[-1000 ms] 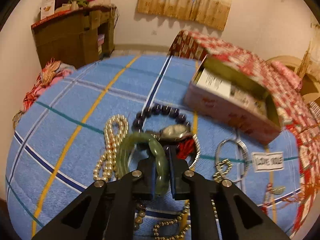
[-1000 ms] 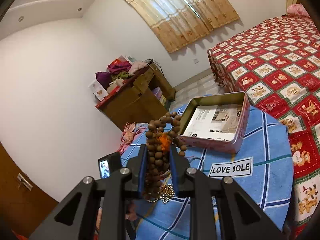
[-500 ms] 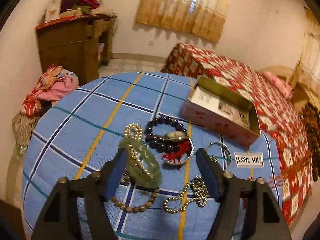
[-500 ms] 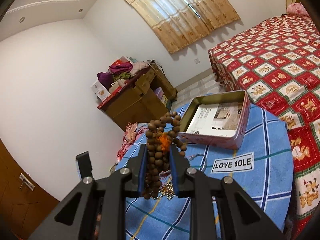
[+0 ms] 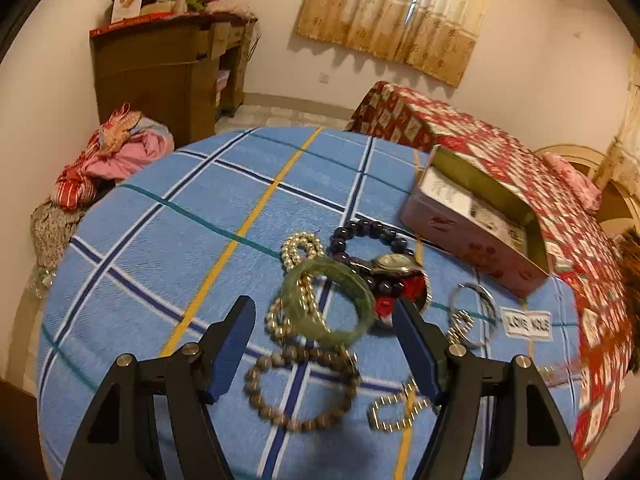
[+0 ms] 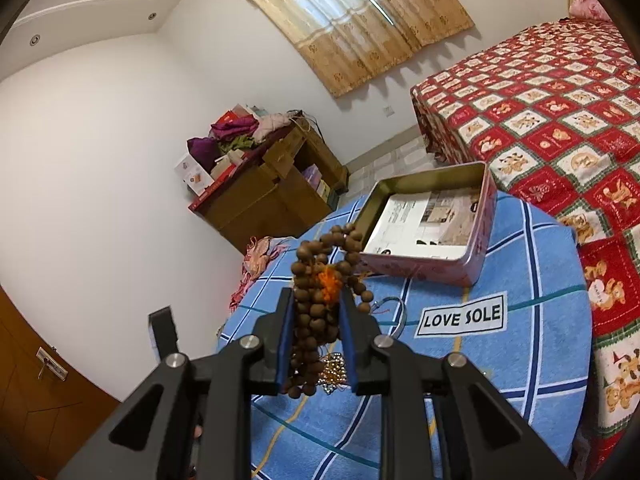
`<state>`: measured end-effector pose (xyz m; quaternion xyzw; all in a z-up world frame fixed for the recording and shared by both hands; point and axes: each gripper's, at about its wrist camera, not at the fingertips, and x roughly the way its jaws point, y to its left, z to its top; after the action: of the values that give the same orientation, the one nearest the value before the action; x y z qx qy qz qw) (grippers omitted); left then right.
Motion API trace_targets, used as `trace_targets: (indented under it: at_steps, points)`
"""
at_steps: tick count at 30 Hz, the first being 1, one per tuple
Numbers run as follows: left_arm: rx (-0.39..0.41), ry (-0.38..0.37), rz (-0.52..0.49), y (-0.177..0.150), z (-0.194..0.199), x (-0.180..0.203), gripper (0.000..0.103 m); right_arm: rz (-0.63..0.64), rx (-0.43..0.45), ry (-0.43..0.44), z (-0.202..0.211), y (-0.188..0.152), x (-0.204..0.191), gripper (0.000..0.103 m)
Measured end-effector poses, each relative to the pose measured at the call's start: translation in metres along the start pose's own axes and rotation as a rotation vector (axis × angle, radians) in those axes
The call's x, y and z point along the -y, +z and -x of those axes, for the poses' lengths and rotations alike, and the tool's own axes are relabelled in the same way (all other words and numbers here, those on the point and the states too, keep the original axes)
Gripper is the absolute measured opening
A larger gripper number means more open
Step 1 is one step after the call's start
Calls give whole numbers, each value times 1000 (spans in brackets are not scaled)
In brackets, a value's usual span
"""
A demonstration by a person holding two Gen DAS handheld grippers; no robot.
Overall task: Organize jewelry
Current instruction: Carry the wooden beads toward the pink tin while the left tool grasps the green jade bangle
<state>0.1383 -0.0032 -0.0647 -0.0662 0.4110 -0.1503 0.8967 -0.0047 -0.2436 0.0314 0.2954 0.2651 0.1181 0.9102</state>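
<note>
Round table (image 5: 168,240) draped in blue plaid cloth, label reading LOVE SOLE (image 6: 462,316) sewn on. Heaped near the middle: green bangle (image 5: 352,284), pearl strand (image 5: 298,248), dark bead bracelet (image 5: 372,230), watch (image 5: 394,262). Open pink tin (image 6: 476,236) at the far edge, paper inside. Left gripper (image 5: 324,344) spread wide above the pile, gripping nothing. Right gripper (image 6: 318,316) pinched on brown bead necklace (image 6: 316,312), raised off the cloth. Behind: red patchwork bed (image 6: 552,104), wooden cabinet (image 5: 160,76), curtains (image 5: 396,12)
</note>
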Motion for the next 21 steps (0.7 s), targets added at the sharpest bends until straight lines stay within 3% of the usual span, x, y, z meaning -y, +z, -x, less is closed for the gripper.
trace_targets:
  at_steps: [1, 3, 6, 10, 15, 21]
  points:
    - [-12, 8, 9, 2, -8, 0, 68, -2, 0, -1, 0, 0, 1, 25]
    - [-52, 46, -8, 4, -24, 1, 27, -3, 3, -9, 1, 0, 1, 25]
    - [-76, 52, 7, 3, -35, -3, 15, -4, 13, -22, 4, 2, 2, 25]
    - [-54, 40, 3, 3, -26, -5, 8, -17, 16, -30, 4, 3, 5, 25]
    - [64, 11, -45, 10, 10, 4, 8, -13, 14, -21, 5, 1, -1, 25]
    - [202, -87, -97, 25, 59, 27, 8, 0, 37, -15, 12, 3, -2, 25]
